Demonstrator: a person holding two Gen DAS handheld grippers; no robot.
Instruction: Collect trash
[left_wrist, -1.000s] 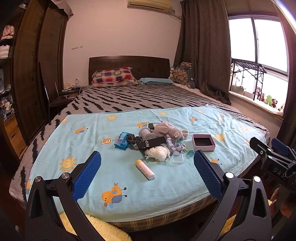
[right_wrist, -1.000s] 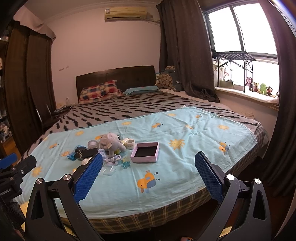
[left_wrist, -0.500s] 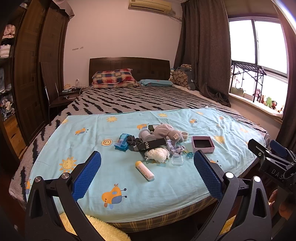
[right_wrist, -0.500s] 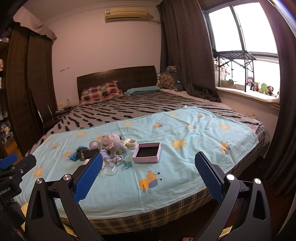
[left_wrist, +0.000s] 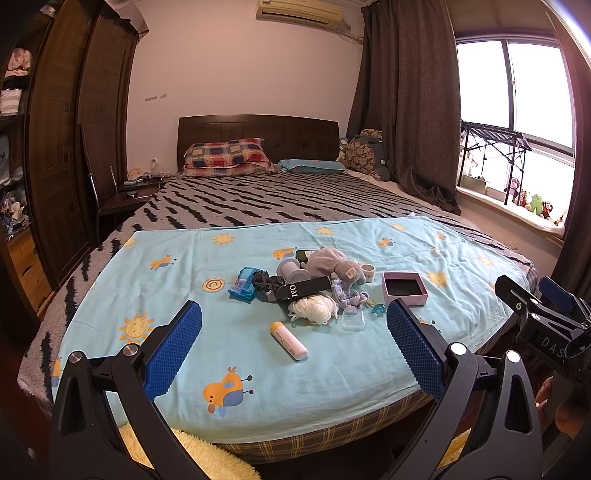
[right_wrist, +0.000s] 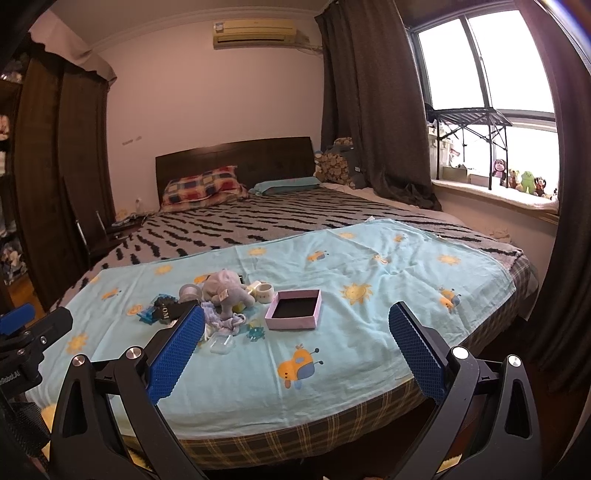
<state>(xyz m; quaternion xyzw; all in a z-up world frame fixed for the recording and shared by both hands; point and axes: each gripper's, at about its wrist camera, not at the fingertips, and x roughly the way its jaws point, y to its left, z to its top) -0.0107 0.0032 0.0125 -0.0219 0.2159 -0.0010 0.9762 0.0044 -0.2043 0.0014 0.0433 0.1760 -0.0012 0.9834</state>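
Observation:
A heap of small things lies on the light blue sheet (left_wrist: 177, 280) at the foot of the bed. It holds a black box (left_wrist: 303, 290) marked OM, a blue wrapper (left_wrist: 242, 285), a grey plush toy (left_wrist: 334, 263), a white yarn ball (left_wrist: 313, 309), a white tube (left_wrist: 289, 340) with a yellow cap, a clear plastic case (left_wrist: 352, 319) and an open pink box (left_wrist: 403, 288). My left gripper (left_wrist: 293, 345) hangs open before the bed edge, short of the tube. My right gripper (right_wrist: 295, 345) is open too, with the pink box (right_wrist: 294, 314) beyond it.
The bed runs back to a dark headboard (left_wrist: 258, 138) with a checked pillow (left_wrist: 227, 155). A dark wardrobe (left_wrist: 62, 147) and a chair (left_wrist: 110, 199) stand at the left. Curtains (left_wrist: 406, 110) and a windowsill (right_wrist: 517, 199) with toys are at the right. Yellow fluffy fabric (left_wrist: 207, 454) lies below the left gripper.
Both views have shifted slightly, so the bed and the heap sit a little lower in the frames. Both grippers stay open and nothing on the bed has moved.

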